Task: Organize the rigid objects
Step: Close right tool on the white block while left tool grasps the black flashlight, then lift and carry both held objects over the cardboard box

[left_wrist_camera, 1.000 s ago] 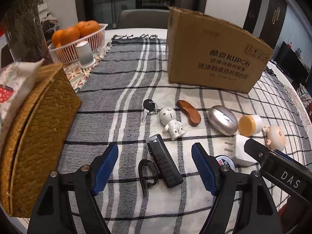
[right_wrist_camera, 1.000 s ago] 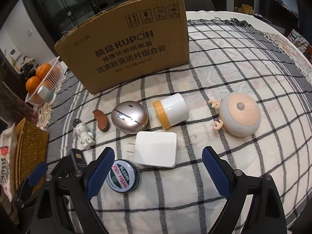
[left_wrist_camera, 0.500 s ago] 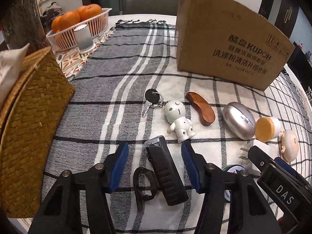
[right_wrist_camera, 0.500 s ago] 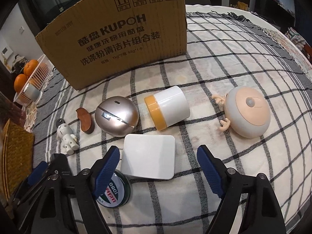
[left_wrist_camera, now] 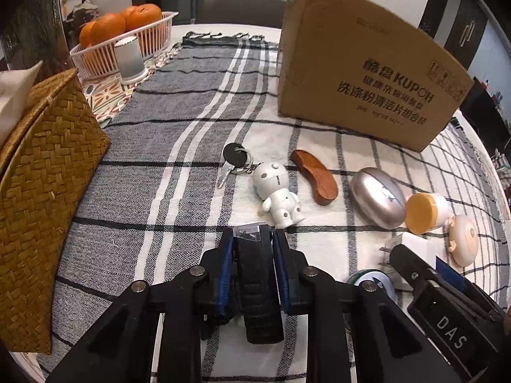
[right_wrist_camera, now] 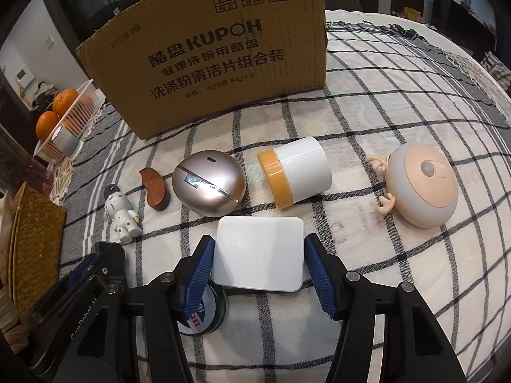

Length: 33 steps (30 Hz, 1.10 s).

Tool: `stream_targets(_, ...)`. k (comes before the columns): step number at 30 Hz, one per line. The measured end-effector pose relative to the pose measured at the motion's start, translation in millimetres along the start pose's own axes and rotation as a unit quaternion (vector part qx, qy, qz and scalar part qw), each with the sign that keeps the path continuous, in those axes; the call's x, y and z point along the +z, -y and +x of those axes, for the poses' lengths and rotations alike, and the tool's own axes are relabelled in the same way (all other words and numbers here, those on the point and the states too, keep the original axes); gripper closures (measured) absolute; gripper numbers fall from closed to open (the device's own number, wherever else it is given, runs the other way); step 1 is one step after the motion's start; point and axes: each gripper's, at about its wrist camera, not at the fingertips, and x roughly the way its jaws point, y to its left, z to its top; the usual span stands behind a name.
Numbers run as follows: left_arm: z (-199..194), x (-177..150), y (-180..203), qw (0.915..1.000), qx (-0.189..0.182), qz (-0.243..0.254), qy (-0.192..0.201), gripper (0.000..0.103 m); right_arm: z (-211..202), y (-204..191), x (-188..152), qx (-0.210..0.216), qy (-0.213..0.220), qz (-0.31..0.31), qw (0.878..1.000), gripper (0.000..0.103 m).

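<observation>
Slippage is risked as the left hand-held gripper (left_wrist_camera: 252, 257) is clenched on the black clip-on light (left_wrist_camera: 257, 287) near its end, while the right hand-held gripper (right_wrist_camera: 258, 263), jaws just closing, is not yet seated on the white charger (right_wrist_camera: 258, 255).

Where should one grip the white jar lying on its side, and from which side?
Probably across the body of the white jar, from above, a finger on each curved flank: it lies on its side, yellow lid pointing sideways.

Counted: one cardboard box (right_wrist_camera: 204, 54), two grippers, nine small objects on cloth; oranges (left_wrist_camera: 123, 20) apparently three, partly hidden.
</observation>
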Motion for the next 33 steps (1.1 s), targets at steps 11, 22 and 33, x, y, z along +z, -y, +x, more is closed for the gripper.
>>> stream_targets(11,-35.1,1.6,4.3,0.9989,-0.028,0.005,0.037,0.079,-27.3,-0.3,0.2,0.014,0.037,-0.021,0.999,0.044)
stream_targets(22,-71.2,8.7,16.5,0.9955,-0.039,0.017,0.084,0.08,-66.9,-0.3,8.6,0.028,0.093,-0.036,0.995,0.044)
stream_targets(33,-99.7,25.1,30.6,0.9894,-0.045,0.04,0.132,0.08,-100.2,2.2,24.8,0.041,0.141,-0.044,0.988,0.044)
